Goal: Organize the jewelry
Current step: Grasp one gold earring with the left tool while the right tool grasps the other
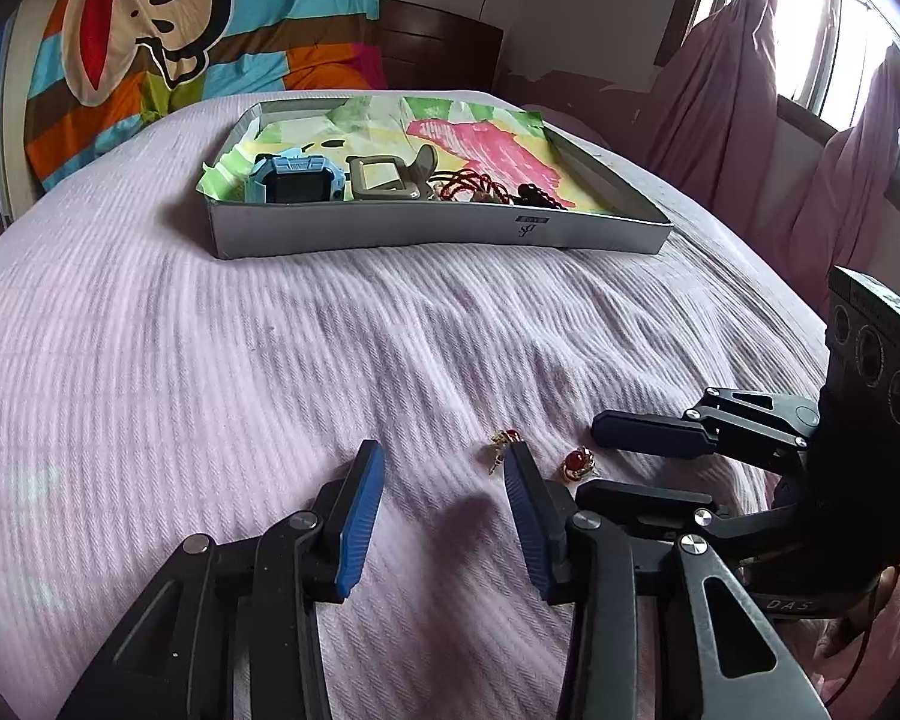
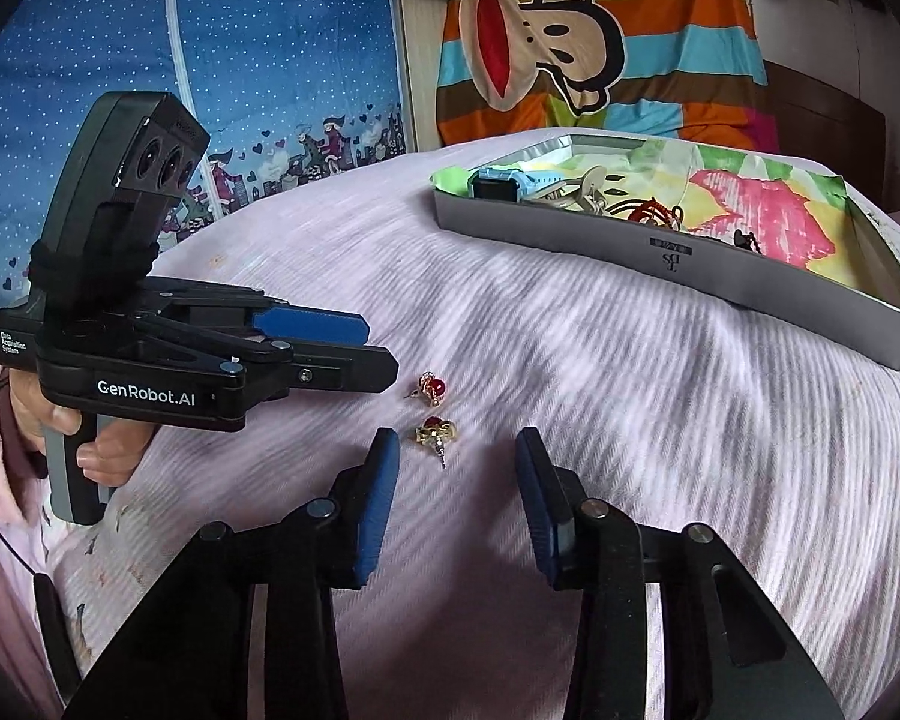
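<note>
The left gripper [image 1: 444, 468] has its blue-padded fingers [image 1: 360, 516] spread with nothing pinched between them. One red-and-gold earring [image 1: 501, 443] lies just beyond the tip of the finger nearest the other gripper, beside that tip and not inside the gap, so the gap would have to shift sideways before a pinch could take it. The right gripper [image 2: 459, 450] also has its fingers [image 2: 378, 498] apart and empty; the second earring [image 2: 435, 432] sits on the bed just ahead of the gap, towards the finger on the left of that view, its post pointing back at the camera. In the judgement of this moment, each gripper is lined up on its own earring, which would explain why the two tools come in from either side and meet tip to tip over so small a patch.

The two earrings lie near each other but apart on the ribbed lilac bedspread [image 1: 210, 360], whose soft weave lets small pieces settle in; a low, flat pinch looks called for, and the studs could easily slip or snag in the fabric.

Further out, a shallow grey box [image 1: 450, 228] lined with bright paper stands well apart from the earrings, farther up the bed. It already holds a blue watch [image 1: 297, 177], a beige clasp-like piece [image 1: 384, 180] and red corded jewellery [image 1: 471, 186], which marks it as the likely destination.
</note>
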